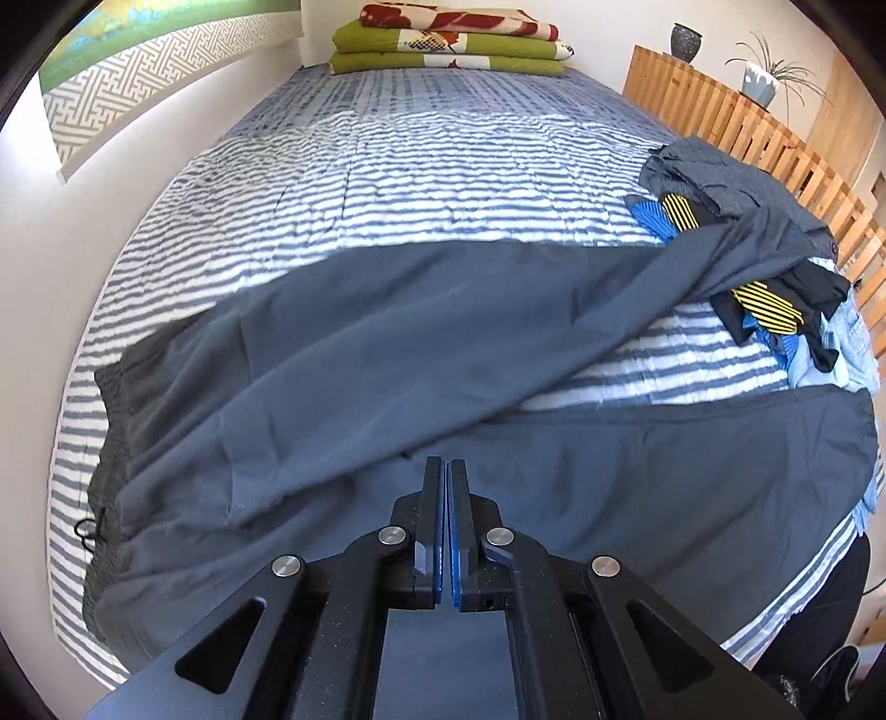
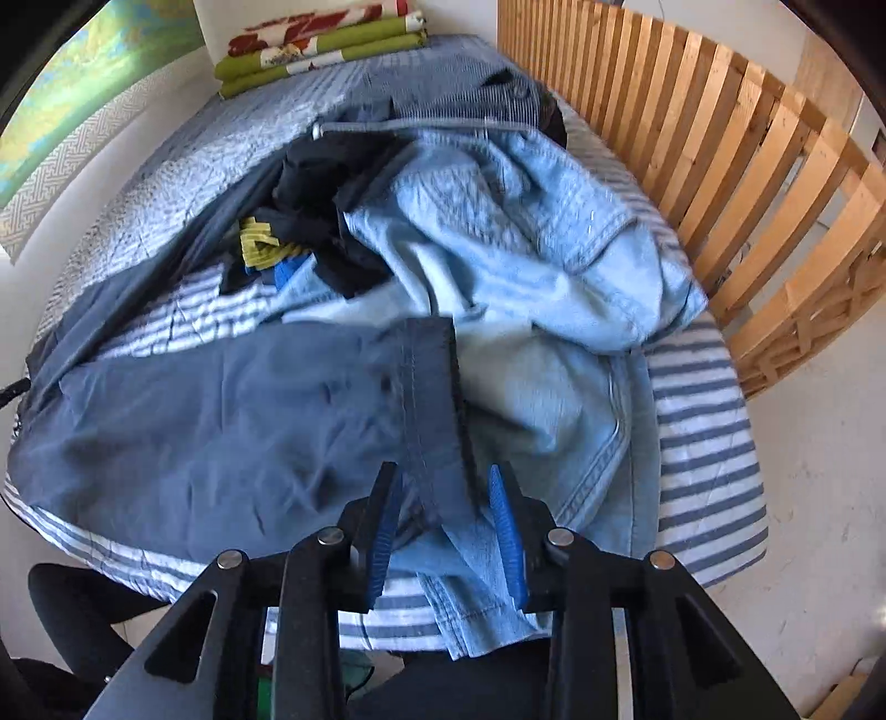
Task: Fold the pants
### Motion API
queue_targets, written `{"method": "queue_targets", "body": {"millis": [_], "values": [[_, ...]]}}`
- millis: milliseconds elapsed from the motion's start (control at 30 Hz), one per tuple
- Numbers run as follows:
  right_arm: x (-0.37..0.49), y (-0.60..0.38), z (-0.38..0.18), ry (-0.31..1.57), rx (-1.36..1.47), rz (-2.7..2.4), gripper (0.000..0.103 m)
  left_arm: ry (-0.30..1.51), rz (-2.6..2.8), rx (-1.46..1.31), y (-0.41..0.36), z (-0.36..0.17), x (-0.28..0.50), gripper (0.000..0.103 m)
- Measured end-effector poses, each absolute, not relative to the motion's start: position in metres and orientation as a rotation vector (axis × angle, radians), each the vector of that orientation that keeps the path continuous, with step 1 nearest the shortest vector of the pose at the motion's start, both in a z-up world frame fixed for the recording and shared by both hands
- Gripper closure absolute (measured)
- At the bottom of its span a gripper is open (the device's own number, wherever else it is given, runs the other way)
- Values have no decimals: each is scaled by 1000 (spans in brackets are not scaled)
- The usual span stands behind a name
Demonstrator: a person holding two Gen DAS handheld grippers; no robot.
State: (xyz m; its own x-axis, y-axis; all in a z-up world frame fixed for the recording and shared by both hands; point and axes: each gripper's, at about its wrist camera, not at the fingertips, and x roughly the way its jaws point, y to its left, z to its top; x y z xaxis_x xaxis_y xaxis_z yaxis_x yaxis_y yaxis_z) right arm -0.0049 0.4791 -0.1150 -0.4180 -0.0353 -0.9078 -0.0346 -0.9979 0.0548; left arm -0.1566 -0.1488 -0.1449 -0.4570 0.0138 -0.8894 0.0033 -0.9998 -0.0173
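Dark grey-blue pants (image 1: 387,360) lie spread across the striped bed (image 1: 387,166), with the waistband (image 1: 108,443) at the left and both legs running right. In the left wrist view my left gripper (image 1: 446,471) hovers over the crotch area, shut, with no cloth showing between its pads. In the right wrist view the same pants (image 2: 221,415) end in a stitched leg hem (image 2: 432,376). That hem lies between the spread fingers of my right gripper (image 2: 443,493), which is open. The upper leg runs up onto a pile of clothes.
The pile at the bed's right side holds light blue jeans (image 2: 526,249), a black garment with yellow and blue stripes (image 2: 332,183) and a grey garment (image 1: 698,166). A wooden slatted rail (image 2: 692,138) borders the right. Folded blankets (image 1: 448,44) sit at the far end, and a wall runs along the left.
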Motion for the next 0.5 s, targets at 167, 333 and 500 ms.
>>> {"method": "queue_targets", "body": {"millis": [167, 333, 500], "values": [[-56, 462, -63, -156, 1469, -2688, 57, -25, 2674, -1656, -155, -139, -177, 103], [-143, 436, -44, -140, 1375, -2691, 56, 45, 2579, -1698, -134, -149, -203, 94], [-228, 417, -55, -128, 1473, -2640, 56, 233, 2476, -1655, -82, -168, -235, 89]]}}
